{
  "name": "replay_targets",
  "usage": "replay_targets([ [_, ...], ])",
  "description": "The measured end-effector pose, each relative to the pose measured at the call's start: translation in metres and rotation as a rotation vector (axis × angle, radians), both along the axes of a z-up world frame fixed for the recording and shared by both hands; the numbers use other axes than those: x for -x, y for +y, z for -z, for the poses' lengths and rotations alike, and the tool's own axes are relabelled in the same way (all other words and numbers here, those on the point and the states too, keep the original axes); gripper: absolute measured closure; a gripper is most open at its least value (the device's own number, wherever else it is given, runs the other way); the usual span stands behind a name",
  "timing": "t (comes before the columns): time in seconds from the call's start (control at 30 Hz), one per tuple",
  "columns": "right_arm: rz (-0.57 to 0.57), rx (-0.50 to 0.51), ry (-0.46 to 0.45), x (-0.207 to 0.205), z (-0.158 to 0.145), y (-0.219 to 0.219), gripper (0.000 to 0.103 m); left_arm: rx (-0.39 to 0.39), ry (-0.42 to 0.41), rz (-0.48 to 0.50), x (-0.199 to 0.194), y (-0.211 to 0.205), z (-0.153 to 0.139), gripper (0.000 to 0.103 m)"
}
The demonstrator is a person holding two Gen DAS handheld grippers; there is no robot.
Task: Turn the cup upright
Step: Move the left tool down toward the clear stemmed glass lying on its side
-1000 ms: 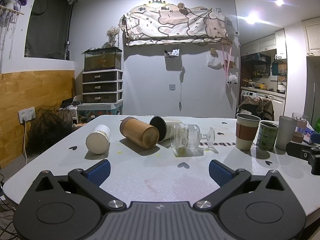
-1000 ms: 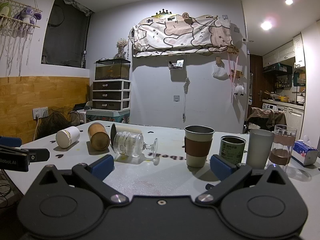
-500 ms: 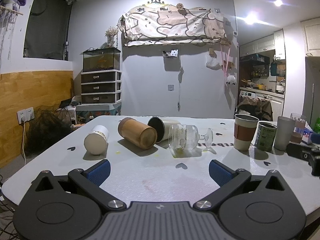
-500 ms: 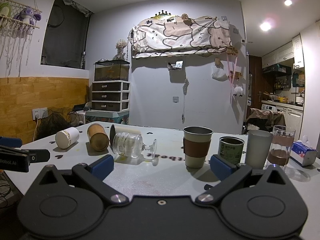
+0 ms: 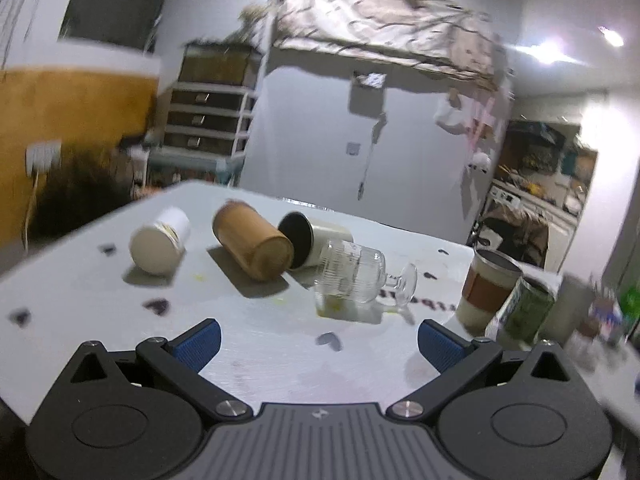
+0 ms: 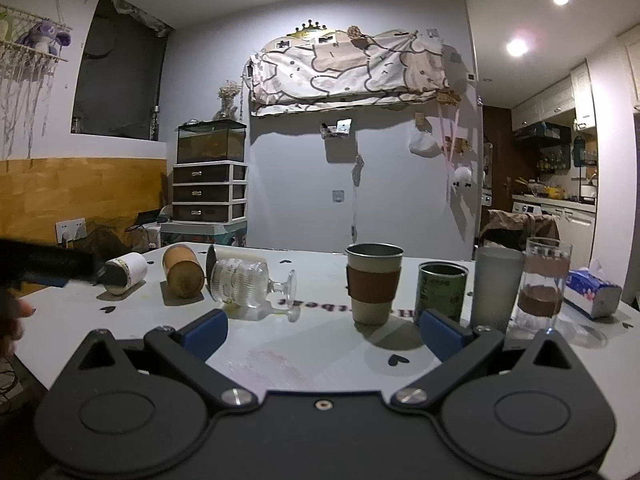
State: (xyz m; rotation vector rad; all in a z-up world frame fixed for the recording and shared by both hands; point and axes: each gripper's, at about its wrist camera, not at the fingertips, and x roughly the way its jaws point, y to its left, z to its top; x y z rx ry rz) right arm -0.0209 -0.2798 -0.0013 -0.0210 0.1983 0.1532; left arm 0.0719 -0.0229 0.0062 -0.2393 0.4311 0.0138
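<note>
Four cups lie tipped on the white table (image 5: 280, 360); both grippers are held apart and empty.

The ribbed glass goblet (image 5: 352, 280), nearest the left gripper (image 5: 318, 344), is judged fragile and slippery, best taken across its bowl. A black-mouthed cup (image 5: 312, 236) touches it behind; a sleeved cup (image 6: 374, 282) stands beyond the right gripper (image 6: 324, 332).

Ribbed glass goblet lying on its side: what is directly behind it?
Behind the goblet lies a cream tumbler on its side, its dark open mouth facing the left gripper's camera. The goblet and the wooden cup cover its lower part, so contact between them cannot be judged.
</note>
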Motion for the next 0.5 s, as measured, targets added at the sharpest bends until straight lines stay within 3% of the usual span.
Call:
replay_targets([
  [0.33, 0.057, -0.008, 0.024, 0.004, 0.014, -0.028, 0.0, 0.392, 0.111, -0.238, -0.091, -0.019, 0.003, 0.002],
  [0.5, 0.1, -0.006, 0.05, 0.005, 0.025, -0.046, 0.0, 0.468, 0.095, -0.371, -0.133, -0.035, 0.008, 0.003],
])
